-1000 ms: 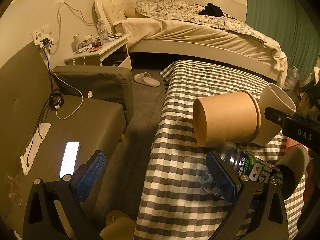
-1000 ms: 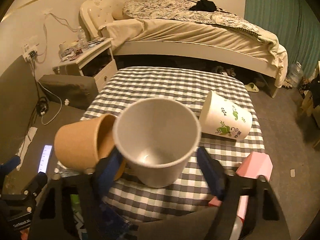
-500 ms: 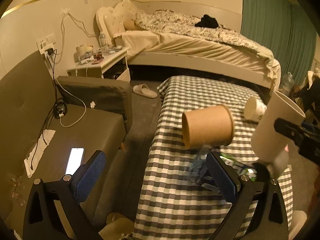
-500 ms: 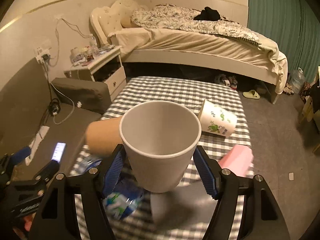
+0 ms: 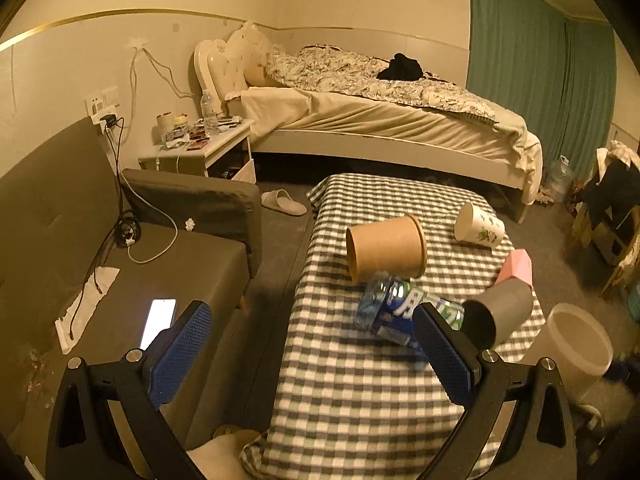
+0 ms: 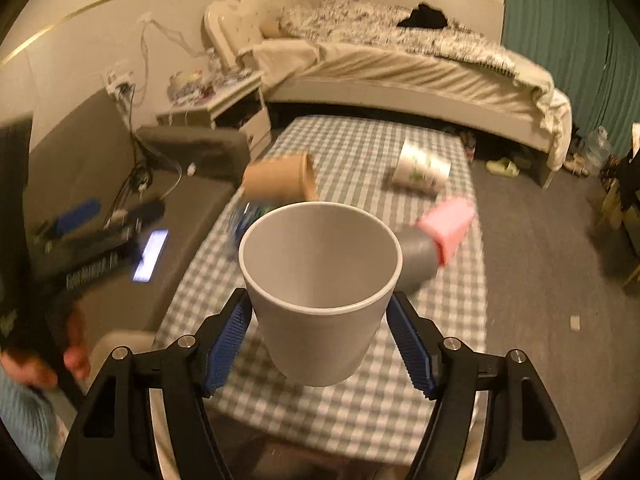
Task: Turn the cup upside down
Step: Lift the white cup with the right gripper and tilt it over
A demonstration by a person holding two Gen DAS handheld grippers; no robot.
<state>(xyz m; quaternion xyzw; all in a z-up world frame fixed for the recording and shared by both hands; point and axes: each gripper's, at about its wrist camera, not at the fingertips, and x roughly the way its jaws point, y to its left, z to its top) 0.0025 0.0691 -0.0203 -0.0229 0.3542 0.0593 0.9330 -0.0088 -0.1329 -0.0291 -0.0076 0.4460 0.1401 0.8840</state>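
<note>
My right gripper [image 6: 320, 344] is shut on a plain white cup [image 6: 320, 280] and holds it in the air above the near end of the checkered table [image 6: 352, 412], mouth facing the camera. The cup also shows at the right edge of the left wrist view [image 5: 576, 344]. My left gripper [image 5: 312, 352] is open and empty, over the table's left edge.
On the table lie a brown paper cup [image 5: 386, 248] on its side, a white cup with green leaves [image 5: 478, 228], a plastic bottle [image 5: 400, 312], a grey tube [image 5: 500, 312] and a pink box [image 5: 516, 268]. A grey sofa [image 5: 180, 264] with a lit phone [image 5: 158, 320] stands left; a bed behind.
Both grippers have pulled back and up from the table. The right one carried the white cup away from the brown cup. The left gripper stayed open.
</note>
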